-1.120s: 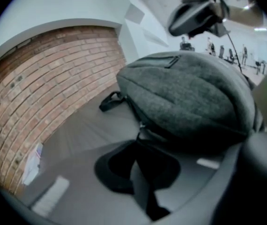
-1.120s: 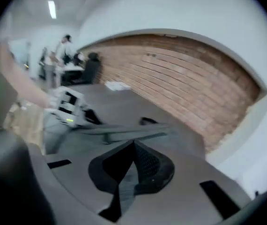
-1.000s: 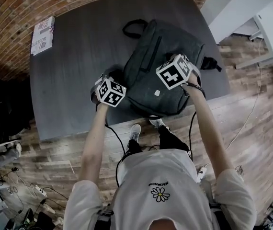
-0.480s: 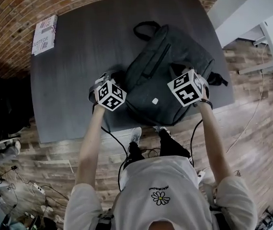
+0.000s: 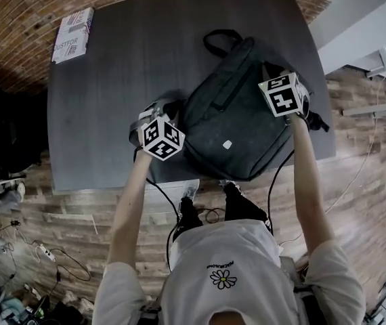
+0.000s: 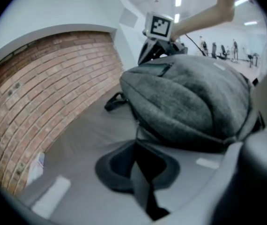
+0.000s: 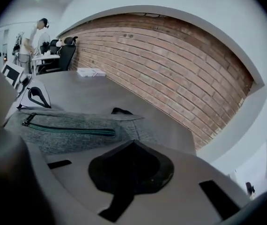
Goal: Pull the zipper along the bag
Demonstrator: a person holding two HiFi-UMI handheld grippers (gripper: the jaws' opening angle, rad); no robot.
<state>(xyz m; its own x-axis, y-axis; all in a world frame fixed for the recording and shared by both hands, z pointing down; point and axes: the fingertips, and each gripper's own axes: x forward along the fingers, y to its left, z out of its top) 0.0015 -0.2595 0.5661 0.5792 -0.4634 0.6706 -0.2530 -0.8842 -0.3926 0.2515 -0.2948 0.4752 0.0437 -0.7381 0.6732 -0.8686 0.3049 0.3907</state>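
A dark grey backpack (image 5: 237, 110) lies flat on the dark table (image 5: 112, 100). My left gripper (image 5: 173, 108) sits at the bag's near-left corner, shut on a thin tab (image 6: 136, 134) that runs from the bag (image 6: 189, 97) into its closed tips (image 6: 136, 146). The right gripper (image 5: 277, 72) is at the bag's far-right edge, under its marker cube (image 5: 282, 93). Its jaws (image 7: 132, 144) are shut right against the grey fabric (image 7: 63, 130); the zipper pull is hidden between the pads. A closed teal pocket zipper (image 7: 72, 131) runs along the bag's front.
A white box (image 5: 72, 34) lies at the table's far-left corner. The bag's carry loop (image 5: 217, 40) points away from me, and a dark strap end (image 5: 315, 120) hangs at the right table edge. A brick wall (image 7: 171, 74) lies beyond the table, with wooden floor below.
The right gripper has slid up and to the right along the bag's right edge, away from me. The left gripper has stayed at the near-left corner.
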